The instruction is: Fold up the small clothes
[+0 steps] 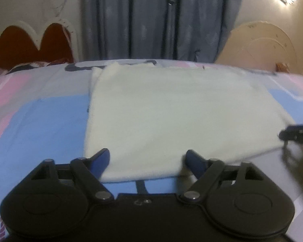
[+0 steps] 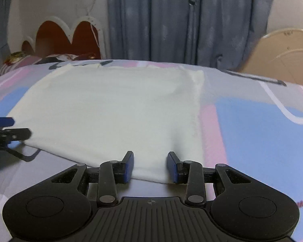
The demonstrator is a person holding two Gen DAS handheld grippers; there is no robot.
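A white cloth lies flat on the bed, folded into a rough rectangle with a second layer showing along its left edge. My left gripper hovers at the cloth's near edge, jaws wide apart and open, the cloth lying flat beneath them. In the right wrist view the same cloth spreads ahead, and my right gripper stands over its near right corner, jaws partly apart, the pads not pressing on the fabric. Each gripper shows at the edge of the other's view: the right gripper and the left gripper.
The bed carries a sheet patterned in blue, pink and grey. A red scalloped headboard and pillows stand at the far left. Grey-blue curtains hang behind. A beige curved board is at the far right.
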